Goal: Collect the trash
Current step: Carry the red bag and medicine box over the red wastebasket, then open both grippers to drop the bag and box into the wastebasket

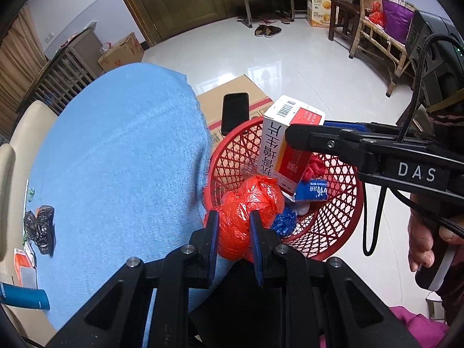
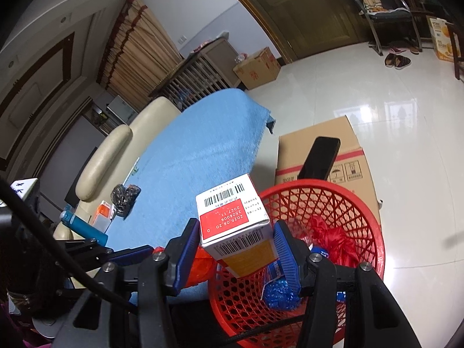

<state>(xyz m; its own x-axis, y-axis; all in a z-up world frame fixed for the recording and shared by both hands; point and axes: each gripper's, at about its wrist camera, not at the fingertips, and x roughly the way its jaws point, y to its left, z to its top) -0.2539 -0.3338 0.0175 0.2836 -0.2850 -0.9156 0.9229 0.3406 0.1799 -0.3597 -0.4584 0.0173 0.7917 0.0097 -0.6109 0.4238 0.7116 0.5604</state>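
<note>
My left gripper (image 1: 233,229) is shut on a crumpled red plastic bag (image 1: 249,208) at the near rim of the red mesh basket (image 1: 333,220). My right gripper (image 2: 236,246) is shut on a white, red and orange medicine box (image 2: 235,220) and holds it over the basket (image 2: 348,203); the box also shows in the left wrist view (image 1: 287,142). The basket holds red and blue wrappers (image 2: 278,290). On the blue cloth table (image 1: 116,159) lie a black bag (image 1: 40,229), an orange-white box (image 1: 24,264) and a blue tube (image 1: 23,297).
A flat cardboard box (image 2: 324,150) with a black phone (image 2: 320,156) on it lies behind the basket. A cream chair (image 2: 116,150) stands beyond the table. Tiled floor (image 1: 290,58), chairs and cartons lie farther back.
</note>
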